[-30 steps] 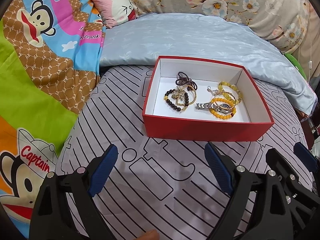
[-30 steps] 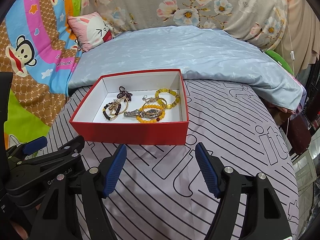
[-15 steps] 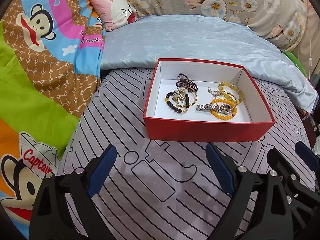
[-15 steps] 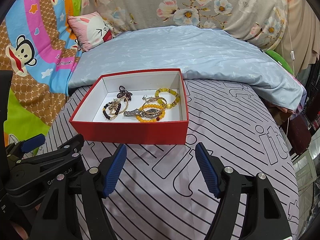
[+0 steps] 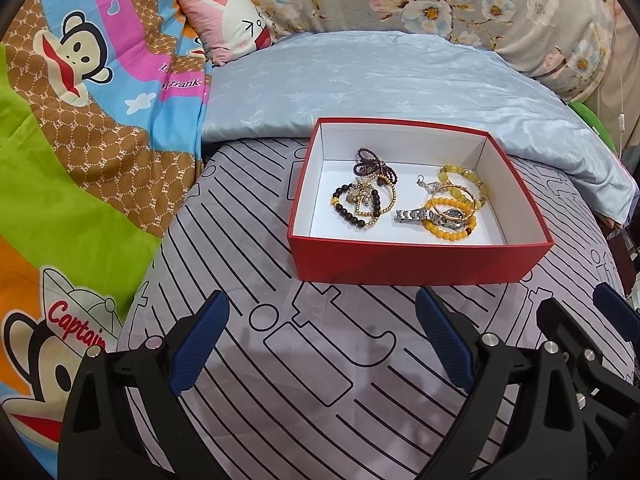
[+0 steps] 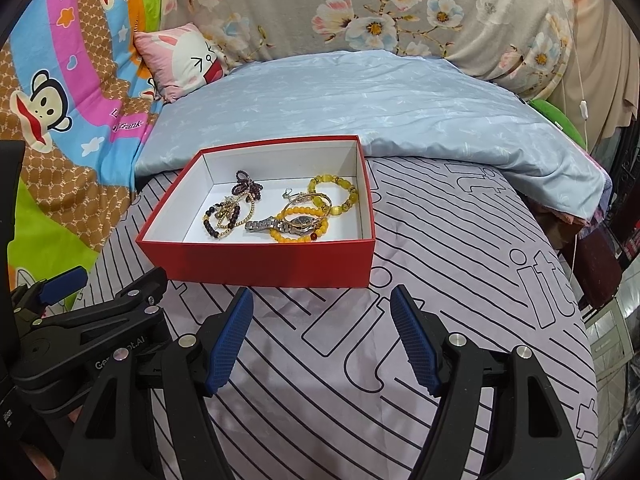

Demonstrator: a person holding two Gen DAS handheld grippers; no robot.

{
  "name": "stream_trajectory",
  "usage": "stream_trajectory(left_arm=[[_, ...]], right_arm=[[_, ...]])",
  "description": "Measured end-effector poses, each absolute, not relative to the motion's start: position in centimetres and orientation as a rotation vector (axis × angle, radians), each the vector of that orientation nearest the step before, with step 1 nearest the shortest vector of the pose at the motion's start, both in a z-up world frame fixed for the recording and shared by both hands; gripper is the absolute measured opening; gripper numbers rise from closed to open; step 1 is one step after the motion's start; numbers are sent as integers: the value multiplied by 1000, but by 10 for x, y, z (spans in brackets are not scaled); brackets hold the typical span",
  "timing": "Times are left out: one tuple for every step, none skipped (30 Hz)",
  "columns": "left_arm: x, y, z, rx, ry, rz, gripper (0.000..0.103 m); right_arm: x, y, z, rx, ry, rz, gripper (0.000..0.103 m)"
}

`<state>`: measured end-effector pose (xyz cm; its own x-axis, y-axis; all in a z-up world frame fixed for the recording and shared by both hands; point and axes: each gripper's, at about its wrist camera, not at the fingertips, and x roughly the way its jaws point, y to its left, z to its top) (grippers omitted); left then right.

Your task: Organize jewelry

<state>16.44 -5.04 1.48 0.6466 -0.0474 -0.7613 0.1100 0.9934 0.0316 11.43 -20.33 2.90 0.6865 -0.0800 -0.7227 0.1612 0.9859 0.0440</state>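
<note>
Both hand-held grippers, left (image 5: pixel 320 340) and right (image 6: pixel 322 340), gape empty near the red box (image 6: pixel 272 266). Tangled bracelets (image 6: pixel 298 224): light, slippery, snag-prone; pinch one bead loop's free edge.

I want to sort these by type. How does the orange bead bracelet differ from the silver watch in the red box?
The orange bead bracelet is a closed ring of round orange beads; the silver watch is a flat metal link band with a dark dial. The watch lies across the bracelet. Both rest in the right half of the red box.
</note>
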Motion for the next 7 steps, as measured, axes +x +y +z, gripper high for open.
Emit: stream_trajectory(left_arm=[[165,-50,15,79,865,-92,92],[165,-50,15,77,864,-89,92],[164,-51,15,77,858,-86,92],[164,-51,15,77,852,-83,92],[163,-51,16,77,849,-83,92],[164,-51,16,76,852,-82,92],[164,-51,15,73,857,-81,92]], right_arm=[[114,-203,29,104,804,-136,70],[114,-203,29,104,804,-137,70],[114,-203,29,107,804,-137,70],[114,-204,29,108,803,-135,70],[114,-204,28,108,803,-135,70],[114,-204,28,108,804,-136,70],[114,-204,28,108,803,-137,70]])
